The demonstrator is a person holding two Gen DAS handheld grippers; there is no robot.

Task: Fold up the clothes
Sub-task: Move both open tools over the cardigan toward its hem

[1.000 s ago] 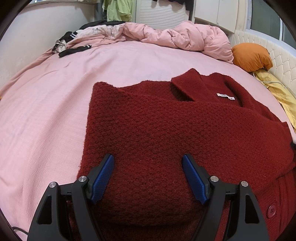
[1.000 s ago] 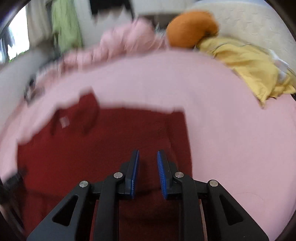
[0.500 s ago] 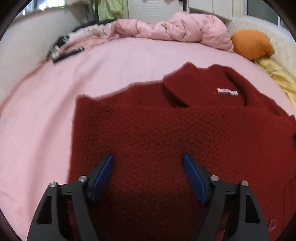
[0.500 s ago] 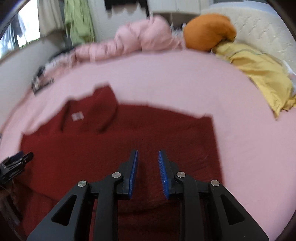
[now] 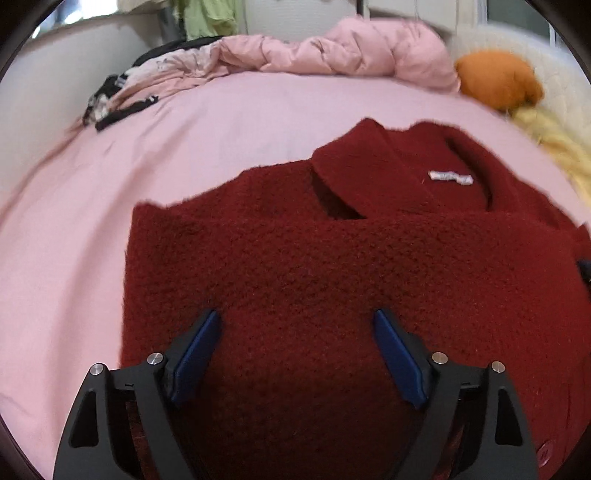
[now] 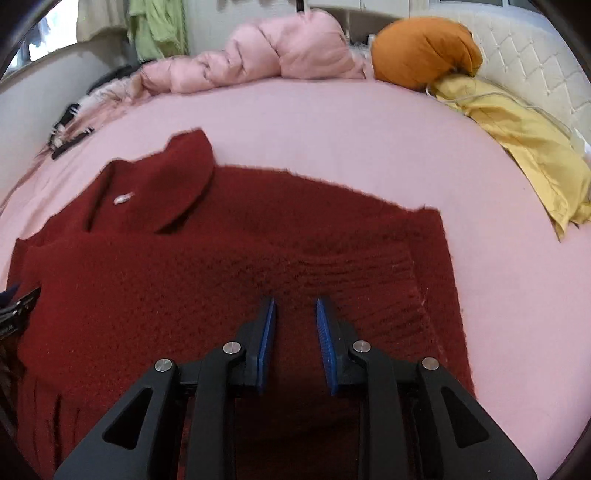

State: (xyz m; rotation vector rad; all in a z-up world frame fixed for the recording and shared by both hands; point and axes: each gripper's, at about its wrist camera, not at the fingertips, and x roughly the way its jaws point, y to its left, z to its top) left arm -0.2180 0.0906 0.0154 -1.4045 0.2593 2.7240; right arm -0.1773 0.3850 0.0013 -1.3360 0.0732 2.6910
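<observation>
Item: left gripper [image 5: 297, 325]. Blue-padded jaws spread wide and just now opening further; nothing is pinched between them, only the garment's surface lies beneath. Angled down at the cloth, probably readied to take a broad edge or fold.

Item: right gripper [image 6: 295, 321]. Jaws drawn near together with a narrow gap showing between the pads; no cloth sits in the gap. It hangs over the knit, empty, likely set narrow for a thin hem. The left tool's tip just shows at the left edge of the right wrist view.

Item: red knit cardigan [image 5: 332, 266]. Task garment, lying flat on the pink bedsheet [image 5: 229, 122] directly below both tools. Collar [image 5: 373, 166] and white neck label [image 5: 450, 177] point away from the holder. One layer appears already laid across the chest, below the collar, so the fold seems part done. A ribbed band [image 6: 369, 273] crosses the right side; whether this is a cuff or the hem cannot be settled from the blurred view. A button [image 5: 546, 451] shows at the near right.

Item: surroundings, well apart from the garment. Pink duvet [image 5: 332, 51] bunched at the far edge; orange cushion [image 6: 424, 51]; yellow cloth [image 6: 524, 140] beside the quilted headboard [image 6: 532, 62]; dark clothing [image 5: 122, 107] at far left; green garment [image 6: 155, 26] hanging behind.
</observation>
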